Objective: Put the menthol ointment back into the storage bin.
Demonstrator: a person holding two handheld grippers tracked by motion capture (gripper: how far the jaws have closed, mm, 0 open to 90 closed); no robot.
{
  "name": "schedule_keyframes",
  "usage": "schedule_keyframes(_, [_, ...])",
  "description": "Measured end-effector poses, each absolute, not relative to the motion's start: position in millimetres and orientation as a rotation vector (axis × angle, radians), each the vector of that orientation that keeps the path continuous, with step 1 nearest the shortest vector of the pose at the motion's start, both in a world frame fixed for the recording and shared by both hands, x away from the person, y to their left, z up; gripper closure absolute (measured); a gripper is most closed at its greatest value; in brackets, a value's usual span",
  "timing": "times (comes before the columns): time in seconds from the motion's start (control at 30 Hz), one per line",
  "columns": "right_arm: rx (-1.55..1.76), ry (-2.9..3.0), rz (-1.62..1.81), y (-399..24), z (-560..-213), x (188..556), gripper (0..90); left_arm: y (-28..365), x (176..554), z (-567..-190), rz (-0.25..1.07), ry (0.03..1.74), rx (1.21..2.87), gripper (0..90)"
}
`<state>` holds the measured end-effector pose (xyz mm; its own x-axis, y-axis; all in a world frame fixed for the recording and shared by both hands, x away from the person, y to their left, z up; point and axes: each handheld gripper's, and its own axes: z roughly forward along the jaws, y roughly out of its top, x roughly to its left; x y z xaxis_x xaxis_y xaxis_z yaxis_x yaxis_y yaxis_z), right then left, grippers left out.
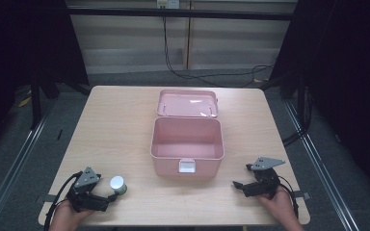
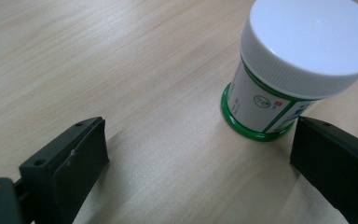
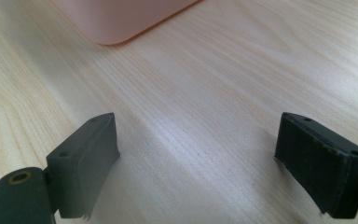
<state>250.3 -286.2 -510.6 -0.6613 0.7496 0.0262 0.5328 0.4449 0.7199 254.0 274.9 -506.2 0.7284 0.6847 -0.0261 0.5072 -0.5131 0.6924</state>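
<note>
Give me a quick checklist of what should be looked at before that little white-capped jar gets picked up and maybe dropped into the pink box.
1. Left claw open wide enough for the jar: ok, both jaws stand well apart.
2. Jar sits between the jaws: not ok, it stands ahead and off toward one jaw.
3. Jar upright, cap on: ok.
4. Pink box open: ok, the lid is folded back and the inside looks empty.
5. Right claw free: ok, open over bare table, holding nothing.
6. Cap screwed tight: cannot tell.
</note>
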Motion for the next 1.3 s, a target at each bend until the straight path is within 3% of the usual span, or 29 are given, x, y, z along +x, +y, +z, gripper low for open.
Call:
schedule_keyframes(0.17, [1.098, 2.403, 1.039, -286.3, -510.7, 250.4, 12.5, 271.0, 255.7, -498.1, 0.302, 0.933, 2.303, 7.4])
schedule_keyframes(0.27, [1.098, 2.403, 1.038, -286.2, -510.6, 250.4, 12.5, 266.8, 257.5, -488.2, 0.255, 0.968, 2.39, 17.7])
schedule_keyframes(0.33, [1.098, 2.403, 1.038, -286.2, -510.6, 250.4, 12.5, 264.9, 257.6, -486.0, 0.252, 0.99, 2.418, 17.9])
schedule_keyframes(0.4, [1.098, 2.403, 1.038, -286.2, -510.6, 250.3, 12.5, 260.3, 259.1, -474.0, 0.154, 0.988, 2.519, 21.0])
schedule_keyframes(0.53, [1.099, 2.403, 1.038, -286.2, -510.6, 250.4, 12.5, 253.1, 264.7, -449.8, 0.021, 1.037, 2.595, 21.4])
schedule_keyframes(0.7, [1.101, 2.403, 1.038, -286.2, -510.6, 250.3, 12.5, 242.5, 277.2, -430.5, -0.032, 1.029, 2.668, 22.8])
schedule_keyframes(1.3, [1.1, 2.403, 1.038, -286.2, -510.6, 250.3, 12.5, 198.4, 307.9, -434.7, -0.157, 0.987, 2.819, 26.7])
